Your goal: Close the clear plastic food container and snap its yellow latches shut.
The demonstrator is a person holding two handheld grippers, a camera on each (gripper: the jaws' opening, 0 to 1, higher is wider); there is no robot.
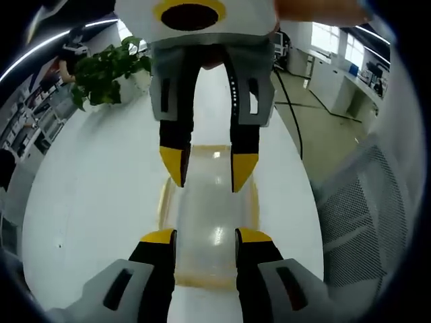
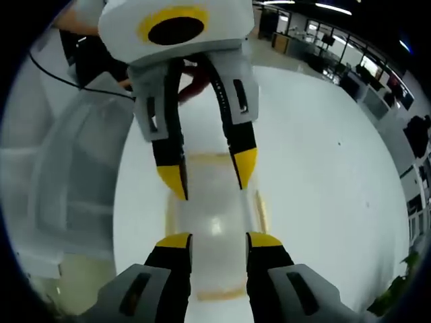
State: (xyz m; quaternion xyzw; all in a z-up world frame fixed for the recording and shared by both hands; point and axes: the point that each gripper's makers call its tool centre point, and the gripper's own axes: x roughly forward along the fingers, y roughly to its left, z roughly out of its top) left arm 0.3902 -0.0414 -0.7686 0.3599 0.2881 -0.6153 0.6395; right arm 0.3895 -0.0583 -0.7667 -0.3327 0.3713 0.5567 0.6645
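Container (image 1: 210,229) on white counter (image 1: 101,195), light, rigid, slick clear plastic; press lid, likely seated, toward 12 o'clock. Left gripper (image 1: 205,237) and right gripper (image 2: 219,241) fingers parted, holding nothing.

Both grippers (image 1: 205,237) (image 2: 219,241) are grey-bodied, with black jaws tipped in yellow and slotted sides.

My white table (image 1: 101,195) carries the clear food container (image 1: 209,235) at its middle, a potted plant (image 1: 108,70) at eleven o'clock.
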